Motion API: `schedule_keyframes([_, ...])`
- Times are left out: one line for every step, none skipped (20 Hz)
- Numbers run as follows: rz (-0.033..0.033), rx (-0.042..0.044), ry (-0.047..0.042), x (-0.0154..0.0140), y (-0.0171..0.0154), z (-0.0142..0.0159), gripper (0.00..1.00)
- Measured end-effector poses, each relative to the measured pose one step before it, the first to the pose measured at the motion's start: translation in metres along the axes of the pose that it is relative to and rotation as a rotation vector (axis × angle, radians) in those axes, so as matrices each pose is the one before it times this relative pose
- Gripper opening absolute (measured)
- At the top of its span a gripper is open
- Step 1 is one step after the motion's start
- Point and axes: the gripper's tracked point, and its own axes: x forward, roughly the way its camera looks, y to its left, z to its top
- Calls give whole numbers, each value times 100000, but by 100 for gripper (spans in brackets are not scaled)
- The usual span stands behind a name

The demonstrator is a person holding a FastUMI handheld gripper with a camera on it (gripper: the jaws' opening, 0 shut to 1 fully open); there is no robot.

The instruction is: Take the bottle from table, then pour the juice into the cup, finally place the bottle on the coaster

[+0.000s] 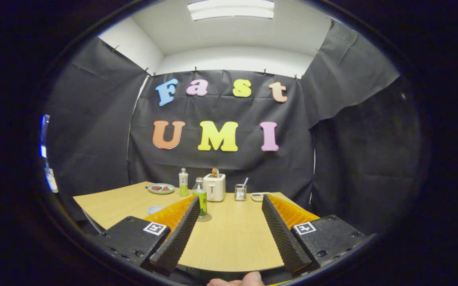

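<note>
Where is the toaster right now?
In the gripper view the toaster stands at the table's far end, beyond the open fingers, between the nearer green-label bottle and a small glass.

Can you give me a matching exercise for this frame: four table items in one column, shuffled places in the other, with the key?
Items
1. clear plastic bottle with green juice
2. white toaster
3. round grey-green plate
4. small light-blue cup

Places
A. far left part of the wooden table, beside a second green-labelled bottle
B. by the left finger's tip, on a round coaster
C. left of the left finger, near side
D. behind the juice bottle, with something brown in its slot

Pairs: 1-B, 2-D, 3-A, 4-C

The gripper is open, nothing between its fingers.
</note>
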Motion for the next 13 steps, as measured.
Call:
schedule_keyframes([370, 264, -129, -252, 261, -110, 100])
schedule_keyframes([-657, 630, 130, -160, -132, -108, 100])
schedule_keyframes([-1261, 809, 201, -121, -220, 41, 100])
schedule_keyframes([-616, -470, 1256, -25, -18, -375, 100])
schedule_keyframes([-343, -460, 1186, -46, 7, -265, 100])
schedule_keyframes([-676, 111, 267, 6, -197, 76, 100])
schedule_keyframes([-196, 591, 81, -62, -76, 76, 100])
schedule_keyframes([268, 688, 67, -81, 128, -84, 100])
schedule_keyframes([68, 429, 143, 118, -6, -95, 100])
schedule_keyframes([228, 360, 453, 176, 48, -187, 100])
schedule_keyframes([61, 127, 626, 144, -30, -129, 100])
schedule_keyframes([224, 287, 134, 100, 14, -35, 100])
schedule_keyframes([393, 422, -182, 88, 78, 46, 100])
